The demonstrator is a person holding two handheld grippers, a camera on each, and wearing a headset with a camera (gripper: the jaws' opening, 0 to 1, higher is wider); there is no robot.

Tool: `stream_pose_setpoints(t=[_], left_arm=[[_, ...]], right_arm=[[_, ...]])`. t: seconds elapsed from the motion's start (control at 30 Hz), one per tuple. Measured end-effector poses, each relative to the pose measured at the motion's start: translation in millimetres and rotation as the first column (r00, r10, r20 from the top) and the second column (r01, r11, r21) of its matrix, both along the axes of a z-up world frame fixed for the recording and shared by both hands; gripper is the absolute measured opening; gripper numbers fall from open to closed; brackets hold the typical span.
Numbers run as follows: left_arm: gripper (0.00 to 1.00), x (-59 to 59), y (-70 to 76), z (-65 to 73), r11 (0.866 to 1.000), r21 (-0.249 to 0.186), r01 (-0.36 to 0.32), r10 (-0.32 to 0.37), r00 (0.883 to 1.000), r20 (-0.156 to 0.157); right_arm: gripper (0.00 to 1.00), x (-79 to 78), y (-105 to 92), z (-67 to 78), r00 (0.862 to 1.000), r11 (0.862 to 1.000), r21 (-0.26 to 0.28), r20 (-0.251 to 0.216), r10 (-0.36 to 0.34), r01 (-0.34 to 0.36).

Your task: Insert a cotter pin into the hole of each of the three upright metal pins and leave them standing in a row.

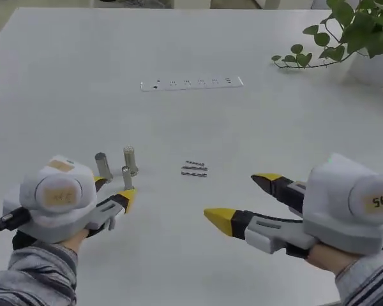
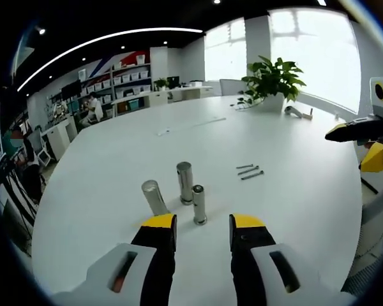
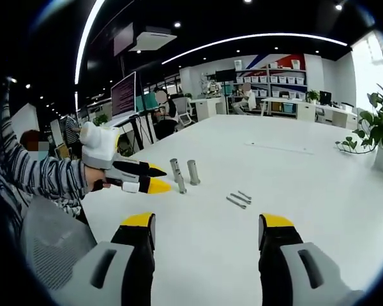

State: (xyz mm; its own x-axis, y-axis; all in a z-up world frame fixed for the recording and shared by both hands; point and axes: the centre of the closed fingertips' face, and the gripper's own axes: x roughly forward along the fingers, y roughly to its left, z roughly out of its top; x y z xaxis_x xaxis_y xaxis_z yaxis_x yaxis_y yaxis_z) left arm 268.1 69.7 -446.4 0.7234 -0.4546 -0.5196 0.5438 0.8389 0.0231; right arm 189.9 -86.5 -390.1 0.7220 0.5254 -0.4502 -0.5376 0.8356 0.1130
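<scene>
Three upright metal pins (image 1: 117, 165) stand close together on the white table (image 1: 179, 121); they also appear as metal pins (image 2: 179, 189) and metal pins (image 3: 184, 173). To their right lie three small cotter pins (image 1: 194, 169), also seen as cotter pins (image 2: 249, 170) and cotter pins (image 3: 238, 199). My left gripper (image 1: 115, 190) is open right beside the nearest pin, with nothing between its fingers. My right gripper (image 1: 242, 199) is open and empty, below and to the right of the cotter pins.
A long clear ruler-like strip (image 1: 191, 83) lies farther back on the table. A potted plant (image 1: 351, 32) trails leaves at the back right corner. Office desks and shelves with people stand beyond the table in the gripper views.
</scene>
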Motion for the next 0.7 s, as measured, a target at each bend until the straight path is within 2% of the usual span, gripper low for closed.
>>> stream_pose_setpoints(t=[0.2,0.3,0.43,0.7], left_arm=[[0.22,11.3,-4.5,-11.3,1.000,0.009,0.013,-0.013,1.000,-0.005],[0.20,16.2,-6.3,-9.7,1.000,-0.004,0.019,-0.019,1.000,0.012],[0.15,20.8,-9.8,-9.3,0.999,0.004,0.041,-0.041,0.999,0.033],[0.07,23.8,-10.8,-12.3,0.999,-0.003,0.051,-0.051,0.998,0.028]], right_arm=[[0.62,-1.3,0.2,-7.2,1.000,1.000,0.016,-0.023,-0.021,0.022],[0.62,-2.8,0.8,-11.4,0.999,1.000,0.017,-0.036,-0.026,0.027],[0.62,-3.6,2.3,-15.1,0.999,1.000,0.014,-0.047,-0.025,0.026],[0.62,-1.2,6.2,-16.9,0.998,1.000,0.016,-0.055,-0.025,0.026]])
